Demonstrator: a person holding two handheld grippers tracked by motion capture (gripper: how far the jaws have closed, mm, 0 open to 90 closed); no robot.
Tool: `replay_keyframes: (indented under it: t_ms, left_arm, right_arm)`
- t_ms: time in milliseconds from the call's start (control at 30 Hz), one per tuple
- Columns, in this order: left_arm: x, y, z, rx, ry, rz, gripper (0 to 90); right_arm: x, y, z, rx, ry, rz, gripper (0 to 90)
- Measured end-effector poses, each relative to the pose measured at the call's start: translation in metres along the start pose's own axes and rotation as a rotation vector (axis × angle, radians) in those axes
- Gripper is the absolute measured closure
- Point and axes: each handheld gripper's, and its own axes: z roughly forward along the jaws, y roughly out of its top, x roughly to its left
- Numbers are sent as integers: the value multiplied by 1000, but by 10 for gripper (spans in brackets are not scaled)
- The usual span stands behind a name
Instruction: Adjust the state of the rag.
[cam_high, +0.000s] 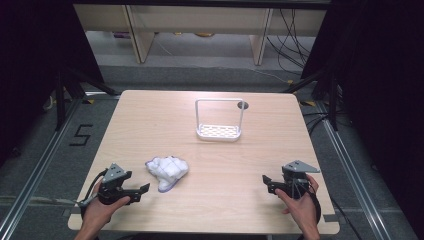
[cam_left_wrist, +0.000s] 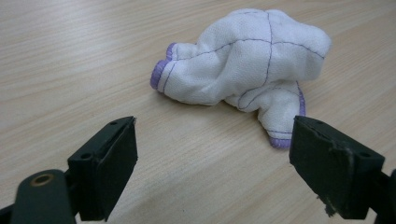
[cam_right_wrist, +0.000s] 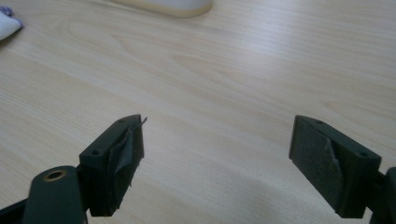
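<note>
So the crumpled white cloth (cam_high: 167, 171) with purple trim is lying on the desk (cam_high: 150, 115), toward the near-left part; in the left gripper view it sits bunched up just ahead of the jaws, not touching them. Left claw (cam_high: 142, 190) is spread wide with nothing in it, hovering just beside the cloth, pointing at it from the left; right claw (cam_high: 268, 182) is also spread wide and holding nothing, well apart from the cloth over on the near-right side, just bare wood between its jaws. Further back, near the middle of the desk, there's a white rack (cam_high: 219, 121) with a tall handle loop, standing upright.
</note>
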Motion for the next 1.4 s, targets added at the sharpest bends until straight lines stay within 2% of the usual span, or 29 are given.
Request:
replay_keyframes:
  t_ms: [167, 200, 233, 333, 367, 400, 433, 467, 500, 533, 567, 600, 667, 700, 733, 767, 800, 867, 900, 933, 1067, 1100, 1133, 1200, 1233, 1267, 1300, 1367, 1400]
  left_arm:
    - [1, 0, 1, 0, 4, 5, 148]
    - [1, 1, 0, 9, 7, 4, 149]
    - [3, 1, -2, 36, 4, 36, 148]
    - [4, 0, 0, 22, 6, 23, 148]
    - [4, 1, -1, 34, 6, 24, 148]
    - [2, 1, 1, 7, 11, -9, 148]
    - [3, 2, 2, -1, 8, -13, 148]
    - [5, 3, 1, 16, 11, 7, 148]
    - [3, 3, 3, -6, 13, -17, 148]
    - [5, 4, 3, 19, 17, 9, 148]
    - [6, 5, 4, 22, 21, 14, 148]
    - [6, 6, 6, 12, 24, -2, 148]
    - [11, 9, 6, 38, 18, 8, 148]
    - [10, 9, 9, 10, 13, -19, 148]
    - [11, 9, 10, 7, 15, -28, 149]
    - [14, 10, 9, 34, 24, -4, 149]
    - [14, 11, 10, 27, 26, -14, 149]
    - [17, 13, 12, 20, 33, -31, 150]
    - [20, 15, 12, 29, 32, -31, 150]
    - [21, 16, 15, -1, 36, -57, 150]
    - [30, 24, 21, 4, 11, -91, 179]
    - [34, 27, 22, 16, 2, -80, 189]
    - [36, 29, 24, 11, -5, -94, 207]
    - [39, 35, 29, -6, -22, -111, 272]
    - [40, 38, 30, 9, -31, -92, 295]
    - [40, 39, 32, 0, -47, -100, 331]
    - [40, 43, 35, 10, -54, -91, 347]
    - [40, 46, 39, 10, -69, -73, 389]
    - [43, 48, 40, 40, -83, -40, 390]
  right_arm:
    - [1, 0, 0, 5, -1, -21, 188]
    - [3, -1, 2, -11, 8, -7, 190]
    - [2, 0, 2, 8, 20, -15, 192]
    - [3, 0, 2, 15, 14, -21, 192]
    - [1, -1, 3, -1, 6, -49, 192]
    - [2, -1, 3, 6, 18, -39, 192]
    - [4, 0, 2, 12, 25, -22, 192]
    - [3, 0, 2, 9, 16, -31, 192]
    - [4, -1, 3, 2, 20, -29, 192]
    - [4, 0, 3, 3, 23, -31, 193]
    - [4, 0, 4, 0, 28, -37, 197]
    - [4, 0, 4, 13, 43, -29, 201]
    - [4, 0, 3, 23, 57, -28, 202]
    - [5, 0, 3, 22, 58, -27, 203]
    - [5, 0, 3, 23, 59, -29, 203]
    - [5, 0, 3, 24, 59, -28, 203]
    - [4, 0, 3, 14, 43, -40, 203]
    - [5, 0, 4, 23, 61, -28, 205]
    - [5, 0, 3, 11, 47, -40, 207]
    - [5, 0, 4, 3, 40, -40, 207]
    - [5, 0, 4, -2, 41, -39, 211]
    - [5, 0, 4, 0, 46, -36, 211]
    - [9, -1, 3, 18, 52, 16, 212]
    - [7, -1, 5, -5, 57, -3, 216]
    - [7, -1, 5, -3, 56, -3, 216]
    - [7, -1, 5, 0, 52, -5, 217]
    - [4, -1, 5, -3, 54, -28, 216]
    - [4, -1, 5, -2, 54, -23, 217]
    - [4, -1, 6, -1, 56, -24, 217]
